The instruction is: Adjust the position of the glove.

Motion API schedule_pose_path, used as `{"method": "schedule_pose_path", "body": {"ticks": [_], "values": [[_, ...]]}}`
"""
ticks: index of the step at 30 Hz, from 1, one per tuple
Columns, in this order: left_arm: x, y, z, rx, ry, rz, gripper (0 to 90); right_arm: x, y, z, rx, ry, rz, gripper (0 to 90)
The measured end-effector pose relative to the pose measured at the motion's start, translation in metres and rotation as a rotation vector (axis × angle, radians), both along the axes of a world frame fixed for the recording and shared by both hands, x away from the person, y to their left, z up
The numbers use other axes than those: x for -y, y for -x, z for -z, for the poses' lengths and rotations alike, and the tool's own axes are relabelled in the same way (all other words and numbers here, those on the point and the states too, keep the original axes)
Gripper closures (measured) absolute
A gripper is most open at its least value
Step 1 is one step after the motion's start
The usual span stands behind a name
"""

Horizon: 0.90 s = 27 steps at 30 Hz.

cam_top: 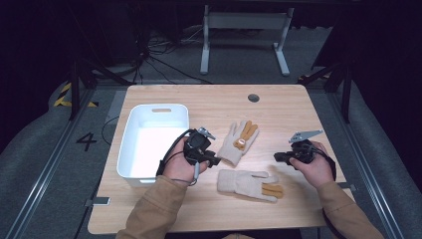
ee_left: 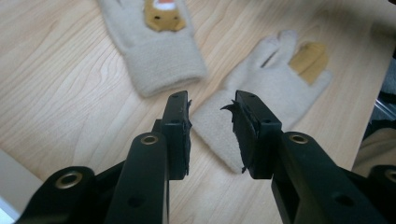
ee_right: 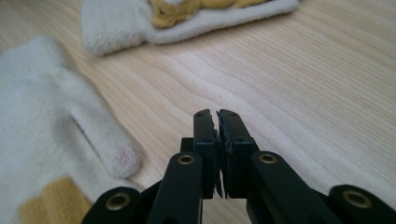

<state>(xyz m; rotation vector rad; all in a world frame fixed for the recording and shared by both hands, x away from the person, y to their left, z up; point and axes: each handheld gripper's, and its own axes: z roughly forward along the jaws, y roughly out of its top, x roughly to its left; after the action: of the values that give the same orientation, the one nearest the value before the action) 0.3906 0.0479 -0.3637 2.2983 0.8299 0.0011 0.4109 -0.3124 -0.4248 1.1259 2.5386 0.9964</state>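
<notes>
Digit "4" (cam_top: 86,141) on floor (cam_top: 59,164) beside table (cam_top: 209,99)

We've got tan sleeves on both forearms. Left claw (cam_top: 213,160) and right claw (cam_top: 276,157): black two-jaw bodies, brass-ringed screw holes along the arms, ragged black pads. Black cable loops off each; grey three-cornered plate on top of both.

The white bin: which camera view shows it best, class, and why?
The high view: the whole white bin sits at the table's left side. The left gripper view catches just a pale corner at its lower left edge.
</notes>
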Motion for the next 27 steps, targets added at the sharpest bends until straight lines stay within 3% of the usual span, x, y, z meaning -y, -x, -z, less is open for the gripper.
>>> {"method": "schedule_pose_path", "body": {"ticks": [5,10,13,16,24,27], "values": [[-0.001,0.004,-0.008,0.003,0.001,0.052,61.5,-0.002,-0.002,-0.003,-0.010,-0.012,0.013,89.0],[-0.007,0.004,-0.009,-0.007,0.000,0.044,59.9,-0.006,-0.007,-0.011,-0.005,0.000,-0.011,89.4],[-0.007,0.005,-0.008,-0.001,-0.009,0.068,59.9,-0.008,-0.011,-0.013,-0.006,0.005,-0.019,89.3],[-0.009,0.007,-0.009,-0.001,0.017,0.052,59.1,-0.015,-0.018,-0.015,-0.010,-0.015,-0.041,89.4],[-0.014,0.011,-0.006,0.001,0.049,0.051,55.8,-0.031,-0.033,-0.019,0.000,-0.006,-0.076,89.6],[-0.017,0.015,-0.004,0.004,0.064,0.050,54.5,-0.041,-0.049,-0.019,0.002,0.015,-0.094,89.9]]}}
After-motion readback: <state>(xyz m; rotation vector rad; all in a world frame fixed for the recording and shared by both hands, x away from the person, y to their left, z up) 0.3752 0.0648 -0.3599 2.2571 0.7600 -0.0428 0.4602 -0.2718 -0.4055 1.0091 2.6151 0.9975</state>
